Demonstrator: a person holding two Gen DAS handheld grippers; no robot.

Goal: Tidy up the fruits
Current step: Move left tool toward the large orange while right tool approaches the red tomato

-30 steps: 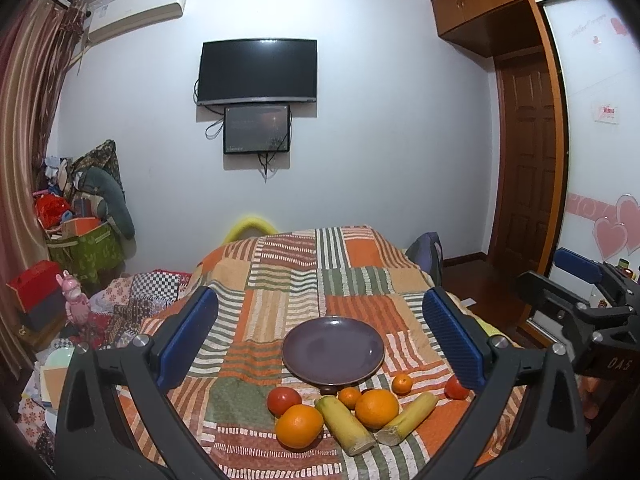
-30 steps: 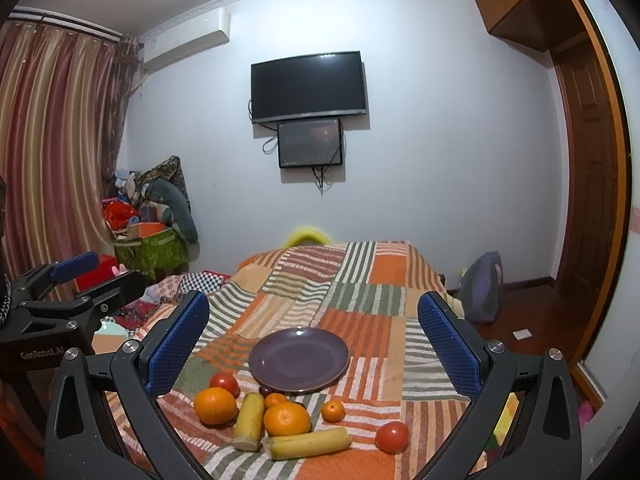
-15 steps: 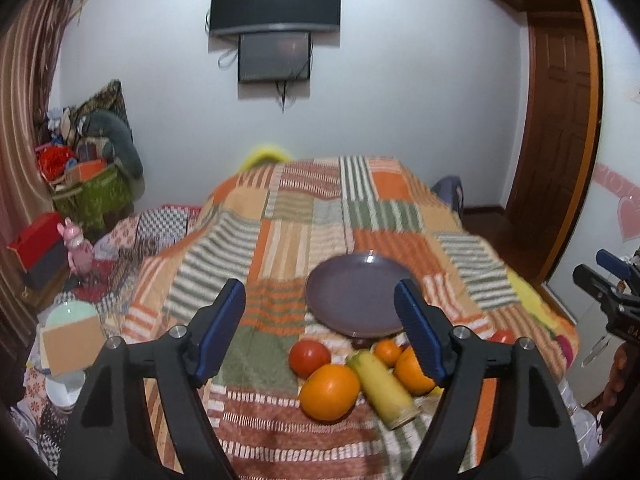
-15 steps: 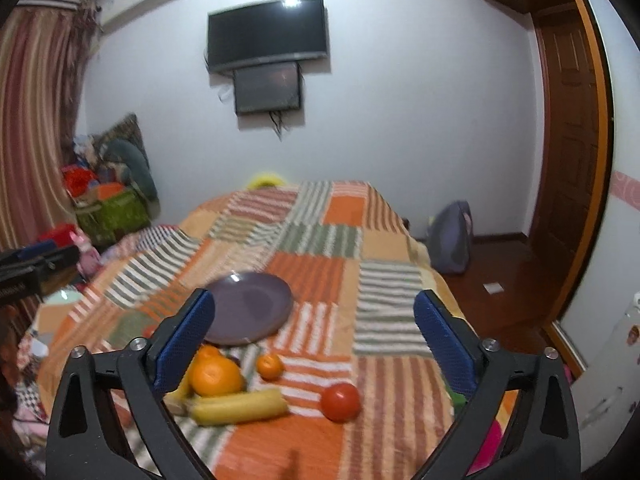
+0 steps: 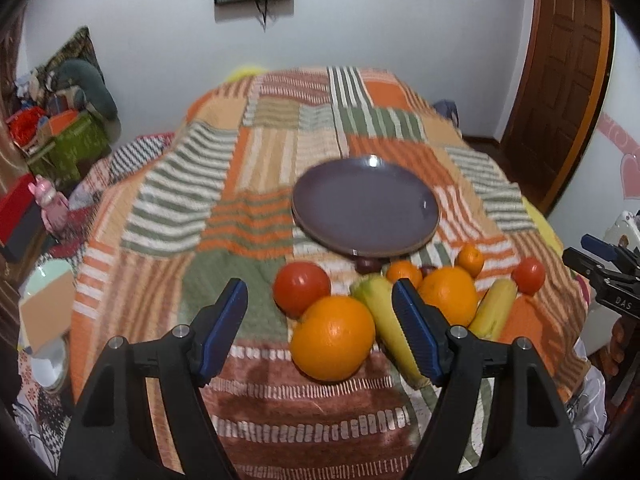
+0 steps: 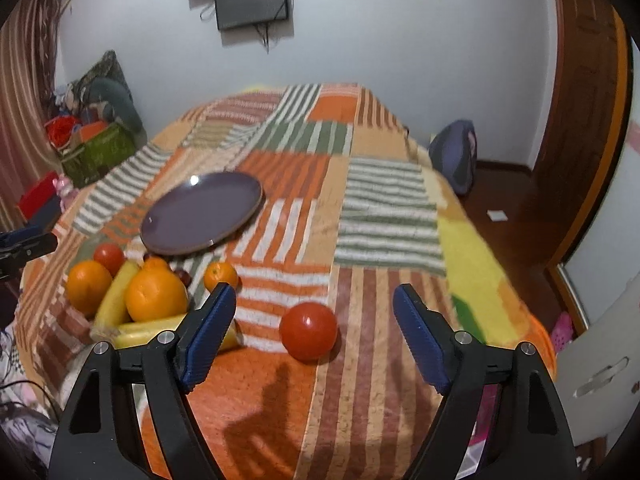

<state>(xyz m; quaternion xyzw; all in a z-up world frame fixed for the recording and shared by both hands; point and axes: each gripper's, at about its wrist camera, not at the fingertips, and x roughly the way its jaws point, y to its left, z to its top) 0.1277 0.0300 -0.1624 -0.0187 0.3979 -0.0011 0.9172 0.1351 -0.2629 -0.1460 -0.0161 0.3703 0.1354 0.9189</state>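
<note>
Tilting down over the bed (image 5: 256, 168), both tools hang above a quilted patchwork cover of orange, green and cream stripes. Glossy round purple plate (image 5: 365, 205) sits mid-bed, bare. Left hand-held gripper (image 5: 320, 332), released, frames a big dimpled orange (image 5: 332, 344) without touching; beside it lie a smooth banana (image 5: 384, 320) and tomato (image 5: 302, 288). Right hand-held gripper (image 6: 314, 332), jaws closing, nothing pinched, frames another shiny tomato (image 6: 308, 331) lying apart. Lettering "DAS" (image 5: 622, 303).

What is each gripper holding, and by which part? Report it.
Nothing is held. The left gripper frames a large orange; the right gripper, jaws closing, frames a tomato. Neither touches its fruit.
</note>
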